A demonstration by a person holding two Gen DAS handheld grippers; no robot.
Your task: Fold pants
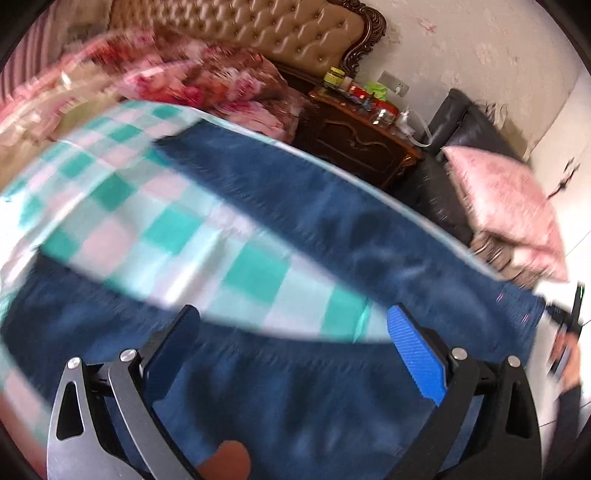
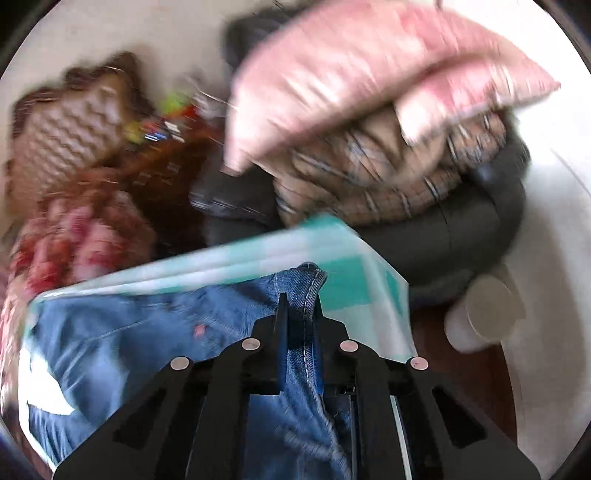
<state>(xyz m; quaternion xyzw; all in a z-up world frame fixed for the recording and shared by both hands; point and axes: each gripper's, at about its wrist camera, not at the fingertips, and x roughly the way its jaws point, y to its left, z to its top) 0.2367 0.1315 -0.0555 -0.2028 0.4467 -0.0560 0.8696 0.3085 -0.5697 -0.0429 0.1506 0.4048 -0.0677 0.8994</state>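
Blue jeans (image 1: 295, 206) lie spread on a teal, pink and white checked sheet (image 1: 155, 229), legs apart in a V. My left gripper (image 1: 295, 325) is open, its blue-padded fingers (image 1: 417, 354) wide apart just above the denim near the crotch. In the right wrist view my right gripper (image 2: 301, 310) is shut on a seamed edge of the jeans (image 2: 306, 291), which bunches up between the fingers near the bed's corner. The right gripper also shows blurred at the far right of the left wrist view (image 1: 565, 317), at a leg end. Both views are motion-blurred.
A red floral quilt (image 1: 207, 85) and tufted tan headboard (image 1: 258, 29) are at the bed's head. A dark wooden nightstand (image 1: 354, 140) with jars stands beside it. A black sofa (image 1: 450, 147) holds a pink pillow (image 1: 509, 206). A white cylinder (image 2: 484, 314) stands on the floor.
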